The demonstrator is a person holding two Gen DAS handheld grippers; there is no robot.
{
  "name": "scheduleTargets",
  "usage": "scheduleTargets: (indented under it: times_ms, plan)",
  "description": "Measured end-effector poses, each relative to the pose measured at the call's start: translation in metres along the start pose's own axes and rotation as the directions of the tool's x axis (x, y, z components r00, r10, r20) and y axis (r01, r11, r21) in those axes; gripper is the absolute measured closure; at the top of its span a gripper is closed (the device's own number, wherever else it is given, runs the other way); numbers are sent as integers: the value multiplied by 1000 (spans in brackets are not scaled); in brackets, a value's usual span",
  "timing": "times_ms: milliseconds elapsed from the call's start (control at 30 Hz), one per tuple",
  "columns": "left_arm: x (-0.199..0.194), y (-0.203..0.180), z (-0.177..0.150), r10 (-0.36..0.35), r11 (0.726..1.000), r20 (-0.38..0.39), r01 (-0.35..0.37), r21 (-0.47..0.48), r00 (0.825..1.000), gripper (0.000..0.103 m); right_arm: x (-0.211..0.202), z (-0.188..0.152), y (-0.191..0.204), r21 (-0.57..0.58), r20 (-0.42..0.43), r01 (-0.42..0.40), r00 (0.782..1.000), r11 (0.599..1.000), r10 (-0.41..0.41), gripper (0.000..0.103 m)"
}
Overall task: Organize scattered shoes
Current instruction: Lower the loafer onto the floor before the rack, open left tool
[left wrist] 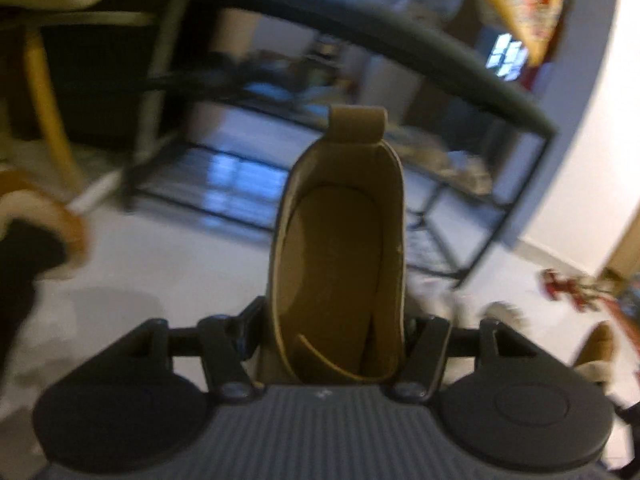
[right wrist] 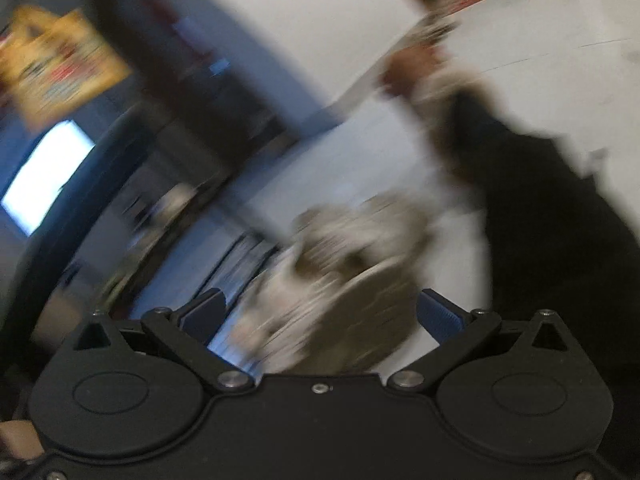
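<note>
Left tool [left wrist: 332, 344] of mine is squeezed shut on the tan, soft leather shoe with a pull tab [left wrist: 340, 252], pinching it near one end. Its long side points straight away from me, toward the black metal shoe rack with wire shelves [left wrist: 256, 184] standing on the pale floor [left wrist: 168, 264]. So I think the next move is a straight push forward, tab end first.

Right tool [right wrist: 320, 312] has its fingers spread apart around a fuzzy grey-white slipper [right wrist: 336, 272] (too blurry to tell if they touch it). It is near that slipper, so I think the right side takes it.
</note>
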State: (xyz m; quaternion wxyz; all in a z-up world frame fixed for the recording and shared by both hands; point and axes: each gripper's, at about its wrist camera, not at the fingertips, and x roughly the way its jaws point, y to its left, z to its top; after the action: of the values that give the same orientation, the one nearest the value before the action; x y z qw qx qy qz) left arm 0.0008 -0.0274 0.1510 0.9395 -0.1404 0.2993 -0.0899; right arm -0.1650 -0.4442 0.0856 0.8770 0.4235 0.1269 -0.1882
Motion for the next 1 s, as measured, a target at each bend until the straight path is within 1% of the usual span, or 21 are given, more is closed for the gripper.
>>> scheduleTargets:
  times_ms: [33,67,200,267,300,367,433,500,600,700,733,767,867,933,1000]
  plan:
    - [0,10,-1,22,1000,-9,-22,-5,1000,44,5,-9,13,-22,-53,-43,998,999,41,0]
    - [6,21,-6,54,998,-23,-54,-14,998,44,8,-17,22,-47,-95,-62,994,997,57,0]
    - [42,59,-26,145,987,-107,-150,-48,984,44,17,-43,46,-151,-211,-96,975,984,63,0]
    - [61,66,-35,160,985,-143,-166,-37,977,44,16,-50,52,-202,-228,-86,973,976,39,0]
    - [65,67,-39,163,985,-147,-170,-35,976,44,16,-51,52,-214,-233,-78,972,974,27,0]
    - [88,72,-47,174,983,-168,-182,-33,970,44,17,-52,53,-219,-237,-57,972,974,3,0]
    - [95,74,-52,177,982,-177,-185,-30,968,44,14,-52,51,-223,-231,-24,972,974,-29,0]
    - [109,72,-56,178,983,-192,-182,-4,965,43,13,-54,50,-239,-222,11,973,971,-65,0]
    - [126,69,-60,178,984,-214,-174,38,961,41,24,-62,54,-271,-232,28,968,962,-93,0]
    - [133,66,-64,166,985,-213,-153,78,963,35,34,-68,59,-314,-249,24,963,949,-106,0]
    - [132,65,-63,162,985,-210,-144,95,964,28,37,-70,61,-328,-257,17,961,944,-106,0]
    - [123,62,-59,155,984,-203,-133,117,967,18,37,-73,64,-344,-271,1,957,939,-100,0]
    - [101,60,-39,151,980,-197,-120,158,969,6,40,-77,73,-372,-306,-37,948,927,-84,0]
    - [90,62,-27,159,977,-192,-126,171,968,1,43,-81,82,-414,-331,-70,940,908,-79,0]
    - [72,71,-14,173,975,-169,-144,169,970,1,45,-87,91,-461,-357,-105,931,881,-76,0]
